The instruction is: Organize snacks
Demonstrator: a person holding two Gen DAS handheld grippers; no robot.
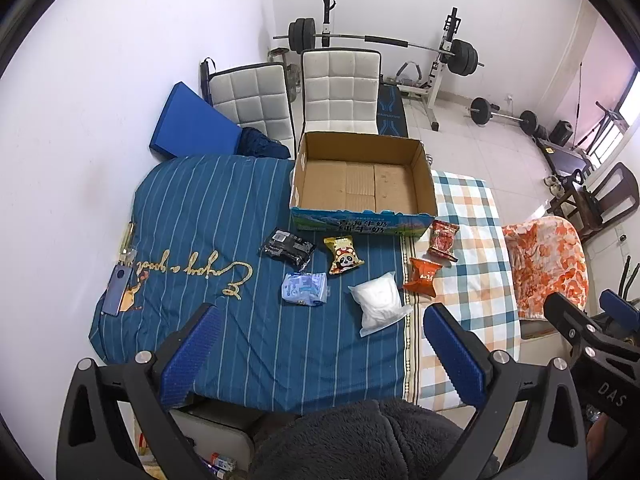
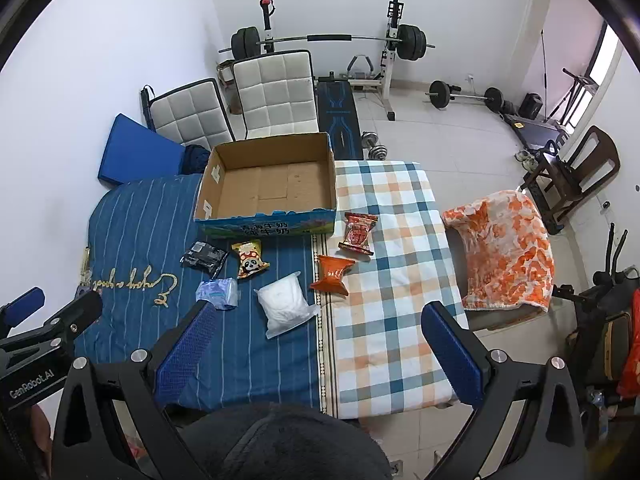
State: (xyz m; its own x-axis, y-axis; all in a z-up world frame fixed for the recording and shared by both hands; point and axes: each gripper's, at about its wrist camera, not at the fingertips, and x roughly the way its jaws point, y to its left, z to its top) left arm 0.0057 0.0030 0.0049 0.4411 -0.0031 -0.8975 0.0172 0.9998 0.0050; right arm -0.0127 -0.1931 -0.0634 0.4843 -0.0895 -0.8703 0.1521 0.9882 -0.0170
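Six snack packets (image 1: 344, 261), one cardboard box (image 1: 362, 222), two white chairs (image 1: 340, 88), one barbell rack (image 1: 440, 64).

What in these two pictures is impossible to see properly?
- Black snack packet: label too small to read, both views.
- Open brown cardboard box: far outer side hidden by its own walls.
- Right hand-held gripper: its rear cut off by the frame's bottom edge.
- Bed's near edge: hidden by dark fleece, left view.
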